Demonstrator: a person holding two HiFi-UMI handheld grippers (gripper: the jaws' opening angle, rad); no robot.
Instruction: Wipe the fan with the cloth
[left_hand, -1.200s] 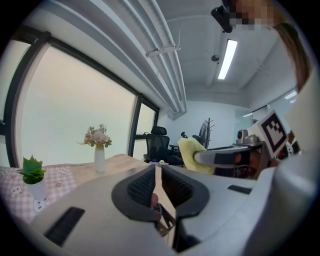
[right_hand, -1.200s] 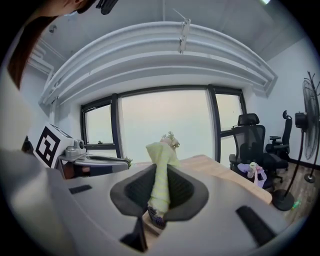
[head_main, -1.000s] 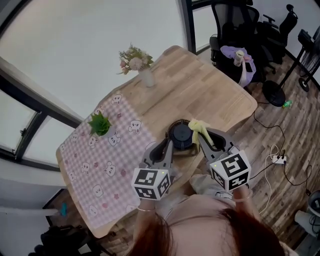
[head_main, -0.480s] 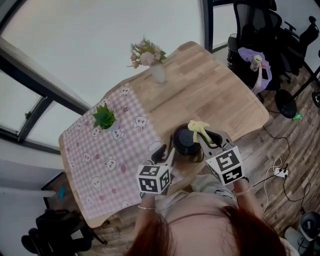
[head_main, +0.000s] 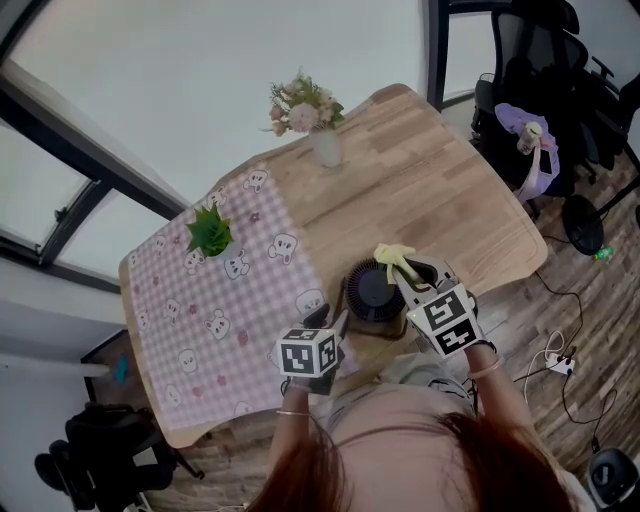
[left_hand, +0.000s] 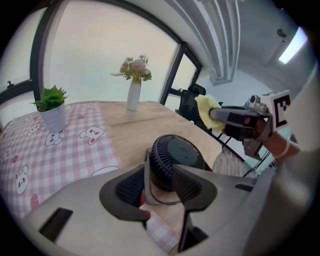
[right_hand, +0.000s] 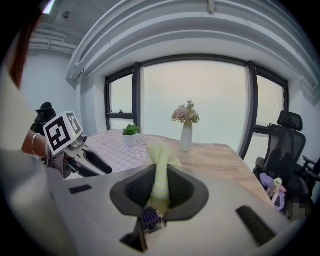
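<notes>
Fan (head_main: 375, 290), near the table's (head_main: 440, 190) front edge, judged light, rigid and tippable (grille fragile), is best steadied at its stand by the left gripper (head_main: 330, 320), whose just-opened jaws frame it unpressed; the right gripper (head_main: 408, 272) is clamped on the limp cloth (head_main: 392, 257).

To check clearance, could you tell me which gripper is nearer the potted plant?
Left. The left gripper, jaws just opening with the fan between them, is right of the potted plant; the right gripper, holding the cloth, is farther right, past it.
</notes>
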